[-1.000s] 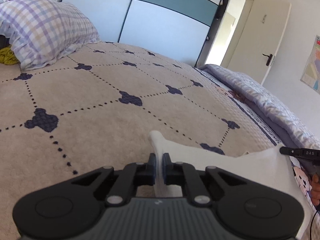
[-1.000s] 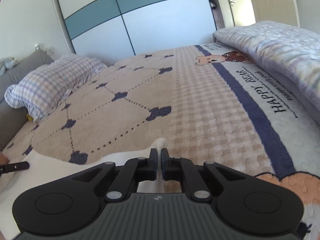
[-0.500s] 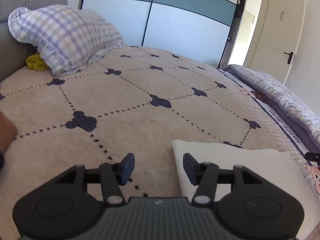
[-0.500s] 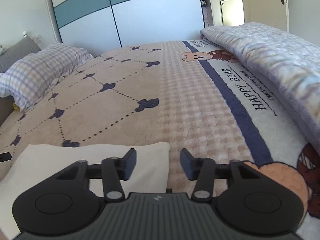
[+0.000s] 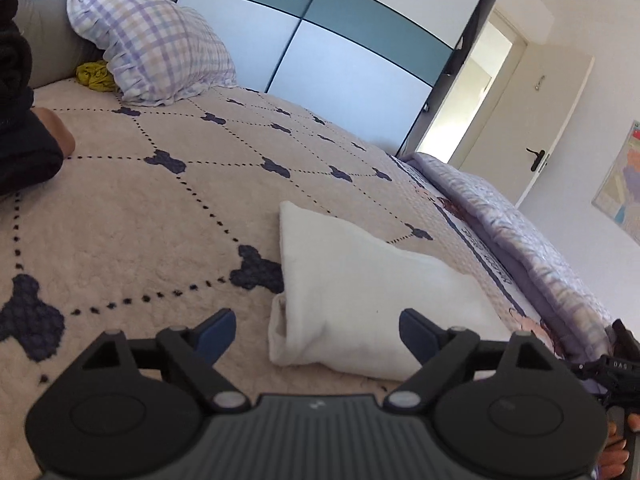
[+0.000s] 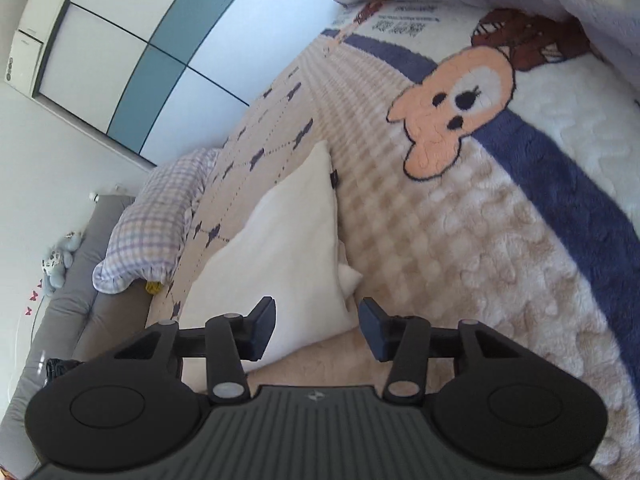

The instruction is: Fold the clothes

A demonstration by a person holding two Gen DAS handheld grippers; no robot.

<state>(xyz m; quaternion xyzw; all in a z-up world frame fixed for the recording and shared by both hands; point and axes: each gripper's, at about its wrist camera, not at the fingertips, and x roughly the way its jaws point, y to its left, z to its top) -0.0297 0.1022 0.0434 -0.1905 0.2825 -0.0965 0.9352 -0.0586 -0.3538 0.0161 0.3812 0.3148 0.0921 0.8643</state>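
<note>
White folded cloth garment [image 5: 360,296] lies flat on beige quilted bedspread w/ navy motifs [image 5: 132,216]. Left gripper [image 5: 316,332] & right gripper [image 6: 318,326]: both spread wide, holding nothing, just above garment's near edge.

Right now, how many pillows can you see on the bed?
1. A purple-checked pillow lies at the head of the bed against the grey headboard, with a yellow cloth beside it. The folded white garment is no pillow. Others may lie out of view.
</note>
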